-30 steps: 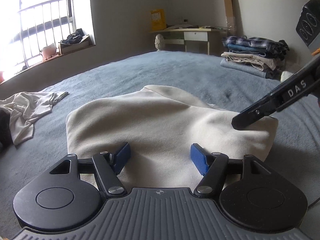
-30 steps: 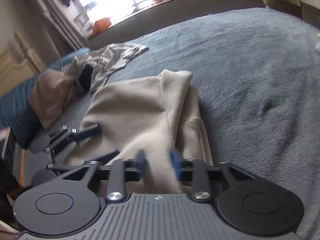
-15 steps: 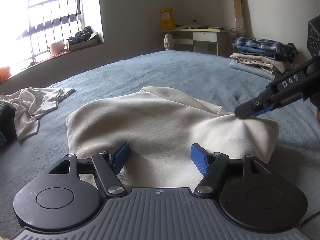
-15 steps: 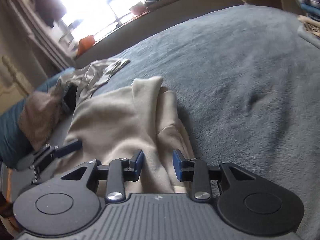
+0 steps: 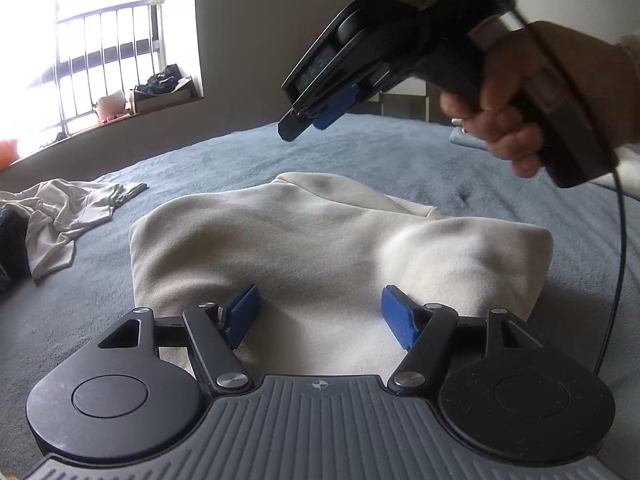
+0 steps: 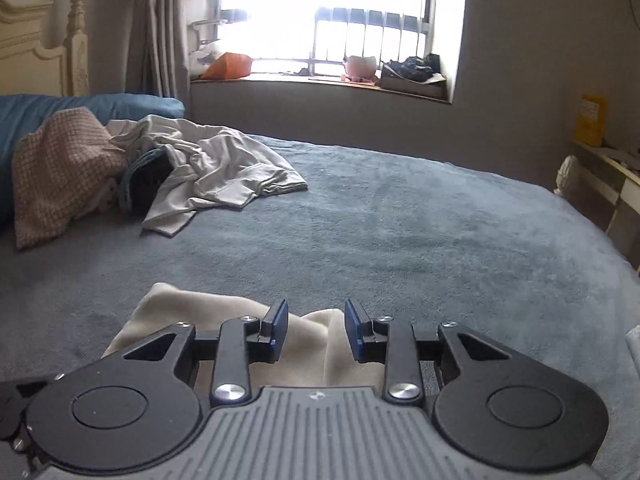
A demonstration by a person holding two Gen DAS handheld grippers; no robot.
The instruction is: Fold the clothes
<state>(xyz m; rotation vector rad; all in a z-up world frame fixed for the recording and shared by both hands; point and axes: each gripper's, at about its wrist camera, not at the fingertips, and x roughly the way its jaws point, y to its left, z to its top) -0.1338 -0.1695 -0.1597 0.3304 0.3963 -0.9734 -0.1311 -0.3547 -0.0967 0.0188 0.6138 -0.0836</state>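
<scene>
A folded cream garment (image 5: 320, 248) lies flat on the blue-grey bed cover (image 5: 400, 152). My left gripper (image 5: 320, 314) hovers low over its near edge, open, the blue pads wide apart with cloth lying beneath them, not pinched. My right gripper (image 5: 308, 120), held by a hand (image 5: 500, 120), hangs in the air above the garment's far side with nothing in it. In the right wrist view the right gripper (image 6: 316, 324) stands open, a moderate gap between its pads, and the cream garment (image 6: 180, 304) shows below and behind them.
A crumpled pale garment (image 6: 224, 176) and a pink checked cloth (image 6: 60, 168) lie by a blue pillow (image 6: 120, 106) at the bed's head. A cluttered window sill (image 6: 320, 80) runs behind. A desk (image 6: 600, 168) stands at the right. The right gripper's cable (image 5: 618, 260) hangs by the garment's right side.
The right gripper opened, let go of the garment's right corner and rose into the air; its view swung from the garment towards the window. The left gripper stayed in place, open.
</scene>
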